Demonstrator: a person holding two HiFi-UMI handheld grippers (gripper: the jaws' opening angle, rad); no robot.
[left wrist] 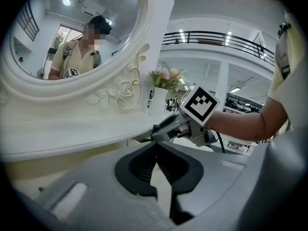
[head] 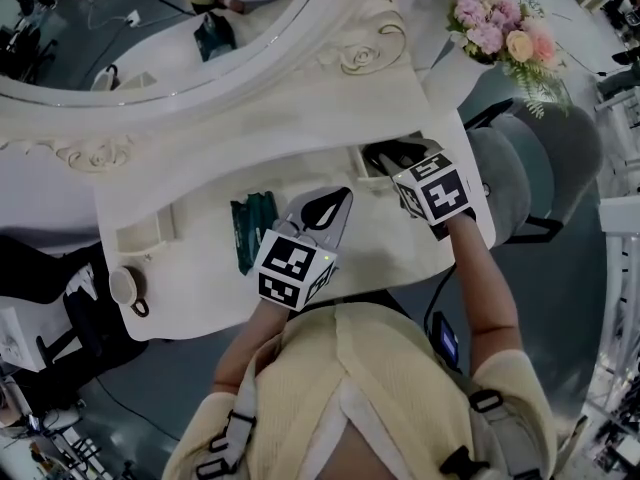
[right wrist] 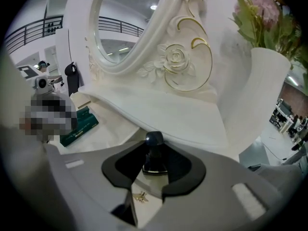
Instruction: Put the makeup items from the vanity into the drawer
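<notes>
Right gripper view | right gripper [right wrist: 154, 146] pinches small dark bottle [right wrist: 155, 161] by the drawer [head: 360, 163] | left gripper [left wrist: 155, 147] closed, empty | green box [head: 252, 230] left of the drawer, not put away yet

- I have the vanity top [head: 400, 253] in front of me, with the mirror [head: 150, 28] standing behind it.
- The flat packet [head: 252, 226] lies on the top, just left of my left gripper [head: 338, 200].
- The cup [head: 126, 286] sits at the left front corner.
- The flower vase [head: 495, 23] stands at the right back, beside the mirror.
- The open drawer [head: 358, 160] is at the right end; my right gripper [head: 388, 158] hangs over it, a small capped bottle [right wrist: 154, 153] between its jaws.
- The chair [head: 535, 163] stands right of the vanity.
</notes>
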